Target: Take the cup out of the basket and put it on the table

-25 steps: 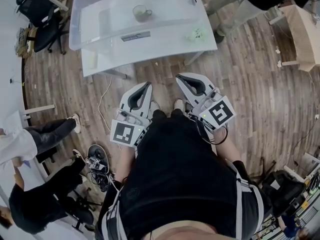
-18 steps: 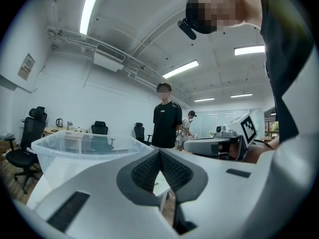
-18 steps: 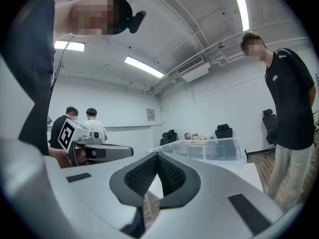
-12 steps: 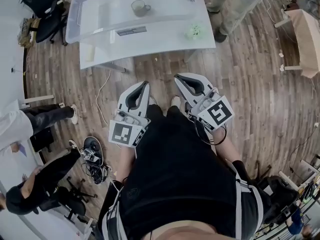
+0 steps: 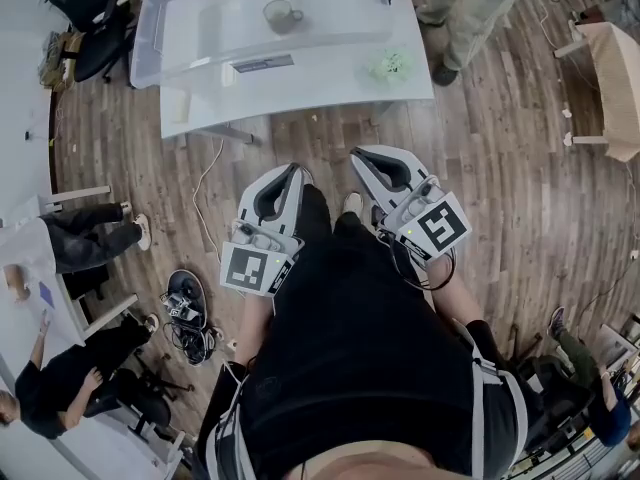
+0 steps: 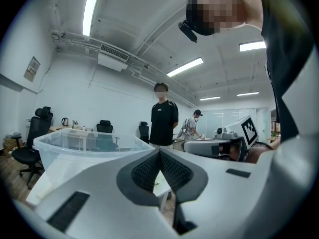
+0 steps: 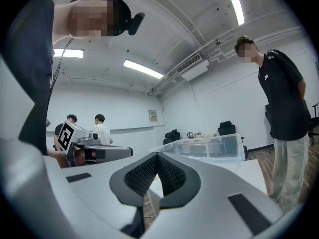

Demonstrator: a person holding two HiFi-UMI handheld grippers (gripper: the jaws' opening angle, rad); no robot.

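Observation:
A greyish-green cup (image 5: 279,13) stands inside the clear plastic basket (image 5: 160,30) on the white table (image 5: 330,78), far ahead of me in the head view. My left gripper (image 5: 293,171) and right gripper (image 5: 362,155) are held close to my body over the wooden floor, well short of the table. Both are shut with nothing between their jaws. The left gripper view shows the shut left gripper (image 6: 159,153) with the basket (image 6: 75,146) beyond it. In the right gripper view the right gripper (image 7: 157,156) is likewise shut, the basket (image 7: 209,148) behind it. The cup is not visible in either gripper view.
A small green object (image 5: 388,64) lies on the table's right front corner. A person (image 5: 470,8) stands at the table's right end. Office chairs (image 5: 80,8) are at the far left, other people (image 5: 80,243) at the left, cables and a device (image 5: 185,303) on the floor.
Both grippers have stayed almost where they were, still shut. The person at the left has walked further left, and the head view has shifted slightly.

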